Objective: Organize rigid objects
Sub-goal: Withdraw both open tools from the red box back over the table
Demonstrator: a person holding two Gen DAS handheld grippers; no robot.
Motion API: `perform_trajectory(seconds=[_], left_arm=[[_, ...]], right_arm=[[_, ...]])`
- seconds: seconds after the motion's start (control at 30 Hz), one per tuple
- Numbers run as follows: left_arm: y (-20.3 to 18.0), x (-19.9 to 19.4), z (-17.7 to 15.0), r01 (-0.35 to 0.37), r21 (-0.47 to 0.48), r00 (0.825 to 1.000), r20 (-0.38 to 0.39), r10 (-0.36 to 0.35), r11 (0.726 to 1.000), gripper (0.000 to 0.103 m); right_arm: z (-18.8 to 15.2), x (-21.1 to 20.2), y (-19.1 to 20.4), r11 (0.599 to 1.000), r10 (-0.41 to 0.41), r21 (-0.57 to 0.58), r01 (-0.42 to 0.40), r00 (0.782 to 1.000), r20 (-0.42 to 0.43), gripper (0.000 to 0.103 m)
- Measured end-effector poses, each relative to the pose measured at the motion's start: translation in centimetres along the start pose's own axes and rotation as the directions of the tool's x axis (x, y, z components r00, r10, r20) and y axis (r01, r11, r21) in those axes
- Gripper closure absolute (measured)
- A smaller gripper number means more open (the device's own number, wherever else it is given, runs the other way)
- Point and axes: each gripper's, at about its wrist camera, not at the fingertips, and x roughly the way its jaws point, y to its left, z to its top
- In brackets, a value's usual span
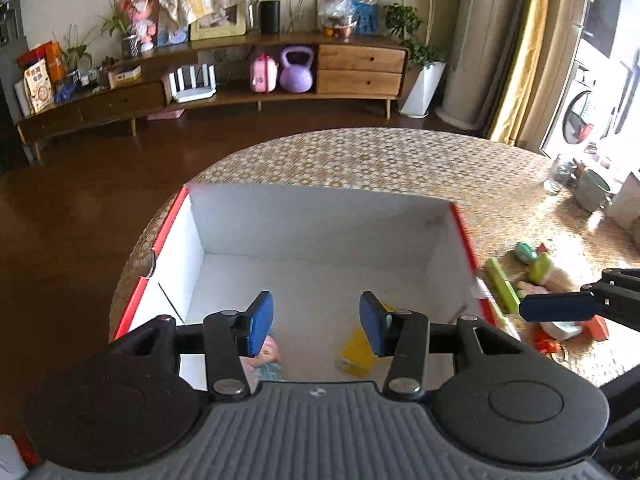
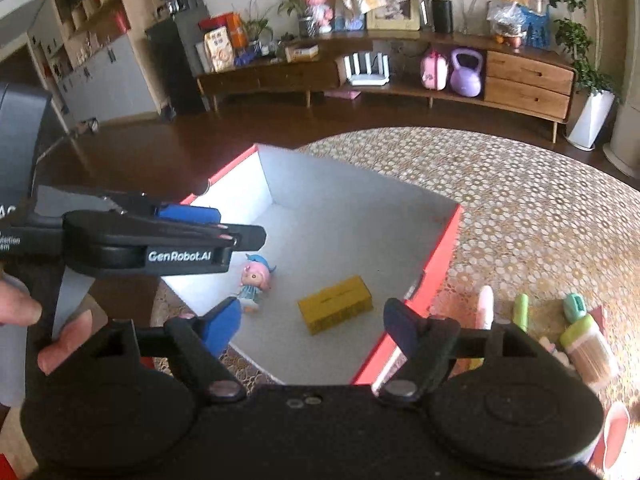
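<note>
Both grippers are hovering over the box (image 2: pixel 440 248) on the bench (image 2: pixel 520 200). Left gripper (image 1: pixel 316 322) and right gripper (image 2: pixel 316 326) fingers are spreading, nothing between them. The doll (image 2: pixel 256 280) and yellow block (image 2: pixel 336 304) are lying inside the box; other toys (image 2: pixel 576 320) are sitting beside it.

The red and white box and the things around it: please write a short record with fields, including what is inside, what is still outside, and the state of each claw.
container: red and white box, open top, on the patterned table
inside: doll with blue hat; yellow block
outside: several small toys on the table beside the box
left claw: open, nothing between the pads, above the box
right claw: open, nothing held
</note>
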Motion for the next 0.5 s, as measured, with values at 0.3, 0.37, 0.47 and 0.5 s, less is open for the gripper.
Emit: perform_trajectory(seconds=[0.3, 0.37, 0.47, 0.5], left_arm=[[-3.9, -2.6, -0.7, 0.033, 0.053, 0.998, 0.043, -0.035, 0.998, 0.039], [-4.9, -3.2, -1.0, 0.038, 0.063, 0.998, 0.054, -0.041, 0.997, 0.039], [-6.0, -4.0, -1.5, 0.053, 0.067, 0.996, 0.073, -0.058, 0.996, 0.027], [-6.4, -4.3, -1.6, 0.057, 0.066, 0.995, 0.079, -0.063, 0.996, 0.024]], right_arm=[[-1.9, -4.5, -1.8, 0.999, -0.022, 0.037, 0.019, 0.996, 0.084, 0.016], [-2.5, -5.4, -2.2, 0.999, -0.027, 0.045, 0.023, 0.994, 0.102, 0.014], [-3.5, -6.7, -3.0, 0.998, -0.029, 0.053, 0.022, 0.991, 0.131, 0.008], [-3.9, -7.2, -3.4, 0.998, -0.031, 0.058, 0.023, 0.99, 0.139, 0.006]])
